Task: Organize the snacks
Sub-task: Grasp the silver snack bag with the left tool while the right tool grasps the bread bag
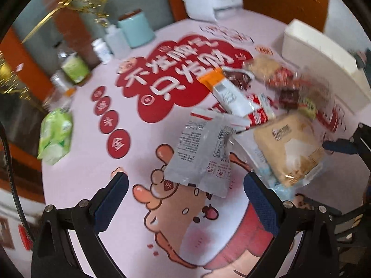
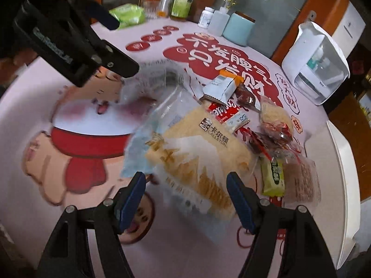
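1. While both claws are hanging over the pink printed tablecloth (image 1: 92, 125), a green wipes packet (image 1: 55, 136) is lying far left near the table edge, well apart from the snacks.
2. Behind it, a green-labelled bottle (image 1: 74, 66), a white pill bottle (image 1: 101, 50), a clear squeeze bottle (image 1: 116, 40) and a pale blue canister (image 1: 136, 31) are standing in a row along the back rim.
3. The left gripper (image 1: 185, 194) is pointing steeply down with its jaws standing wide apart and nothing pressed between them; the lower corner of a silver sachet (image 1: 199, 157) is lying on the cloth between its blue pads (image 1: 111, 199), touching neither.
4. Just right of the sachet, an orange-topped white stick pack (image 1: 229, 92) is resting on a red-and-white cookie packet (image 1: 257, 113) in the middle of the snack pile.
5. The right gripper (image 2: 186, 199) is also spread open, gripping nothing; a large clear bag of yellow wafers (image 2: 197, 153) is sitting between and just beyond its fingertips.
6. Farther right, small red-wrapped sweets (image 2: 276, 132), a green bar (image 2: 273, 176) and a brownish packet (image 2: 301, 178) are crowding together, touching one another.
7. At the far right, a white tray (image 2: 340, 153) is lying along the table edge, and a white dispenser (image 2: 315, 62) is standing behind it.
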A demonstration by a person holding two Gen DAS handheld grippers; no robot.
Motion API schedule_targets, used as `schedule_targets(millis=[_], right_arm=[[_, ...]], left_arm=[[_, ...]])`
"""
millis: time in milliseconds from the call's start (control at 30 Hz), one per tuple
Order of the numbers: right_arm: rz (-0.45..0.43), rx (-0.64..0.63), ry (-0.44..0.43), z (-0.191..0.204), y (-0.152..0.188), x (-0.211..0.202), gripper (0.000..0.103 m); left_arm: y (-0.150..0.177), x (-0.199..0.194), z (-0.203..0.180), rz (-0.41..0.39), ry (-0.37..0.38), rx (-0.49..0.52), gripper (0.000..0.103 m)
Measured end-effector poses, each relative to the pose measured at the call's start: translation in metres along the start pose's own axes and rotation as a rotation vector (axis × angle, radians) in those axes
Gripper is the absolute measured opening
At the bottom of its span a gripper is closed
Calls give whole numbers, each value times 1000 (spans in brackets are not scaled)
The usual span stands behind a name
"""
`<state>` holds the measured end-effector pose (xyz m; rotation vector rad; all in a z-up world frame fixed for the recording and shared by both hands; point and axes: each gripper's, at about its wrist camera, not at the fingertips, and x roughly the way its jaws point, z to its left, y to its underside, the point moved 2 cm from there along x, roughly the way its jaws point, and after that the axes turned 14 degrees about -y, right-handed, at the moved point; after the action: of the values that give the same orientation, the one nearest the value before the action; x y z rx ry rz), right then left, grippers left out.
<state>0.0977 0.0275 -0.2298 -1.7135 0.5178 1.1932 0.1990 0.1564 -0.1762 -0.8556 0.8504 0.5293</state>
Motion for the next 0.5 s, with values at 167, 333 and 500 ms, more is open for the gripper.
schedule_targets(millis=[167,333,500], right_arm=[[-4,-10,45,-9,-3,16,71],[-28,6,33,-10,-7,8,45],[-75,97,25,-18,-11,-7,36]], left_arm=[[-7,24,-7,26,27,83,99],[-16,42,-9,54,66,114,99],[-28,60,-12,99,137,92,99]])
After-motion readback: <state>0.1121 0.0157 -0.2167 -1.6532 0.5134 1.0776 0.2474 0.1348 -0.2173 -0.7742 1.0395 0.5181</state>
